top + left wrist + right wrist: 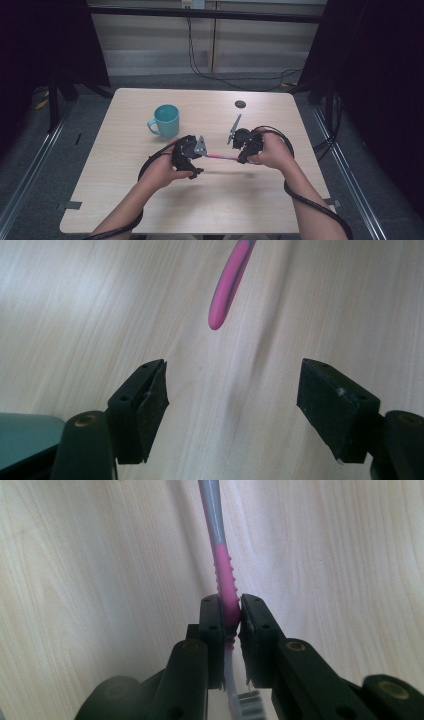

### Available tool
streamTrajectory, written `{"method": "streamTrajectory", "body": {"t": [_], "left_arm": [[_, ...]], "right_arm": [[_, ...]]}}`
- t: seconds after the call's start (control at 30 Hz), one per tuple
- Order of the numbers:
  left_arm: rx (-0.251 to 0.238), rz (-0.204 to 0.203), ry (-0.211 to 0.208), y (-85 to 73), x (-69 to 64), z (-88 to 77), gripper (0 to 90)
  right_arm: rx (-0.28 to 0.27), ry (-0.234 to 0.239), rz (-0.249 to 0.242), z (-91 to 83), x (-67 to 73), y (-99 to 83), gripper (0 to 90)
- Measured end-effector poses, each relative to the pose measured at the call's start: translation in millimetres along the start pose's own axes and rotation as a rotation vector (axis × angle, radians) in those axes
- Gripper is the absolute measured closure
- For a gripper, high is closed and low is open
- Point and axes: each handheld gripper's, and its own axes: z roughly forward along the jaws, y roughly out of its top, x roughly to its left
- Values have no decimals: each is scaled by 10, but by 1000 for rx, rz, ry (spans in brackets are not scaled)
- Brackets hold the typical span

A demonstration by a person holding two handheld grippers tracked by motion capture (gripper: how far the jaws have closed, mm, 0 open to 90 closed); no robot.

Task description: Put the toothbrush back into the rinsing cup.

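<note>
My right gripper (231, 617) is clenched on the pink ribbed neck of a toothbrush (225, 580), bristles tucked back below my jaws and the grey-and-pink handle reaching out over the wooden table (250, 195). My left gripper (232, 390) hangs released, the toothbrush's pink tail floating just ahead of and above its parted pads. It looks light, stiff and probably slick on the smooth plastic, so I'd take that tail well in from the tip, flat sides across the pads.
</note>
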Motion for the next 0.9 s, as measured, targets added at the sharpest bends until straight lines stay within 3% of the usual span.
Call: {"method": "streamTrajectory", "body": {"t": [0.33, 0.5, 0.9], "left_arm": [[-17, 37, 3, 85, -7, 71, 342], [-1, 92, 17, 130, 1, 49, 433], [8, 129, 30, 126, 14, 50, 542]], "right_arm": [[-5, 3, -10, -3, 28, 33, 808], [-10, 9, -5, 5, 31, 40, 808], [-15, 21, -19, 60, 46, 79, 808]]}}
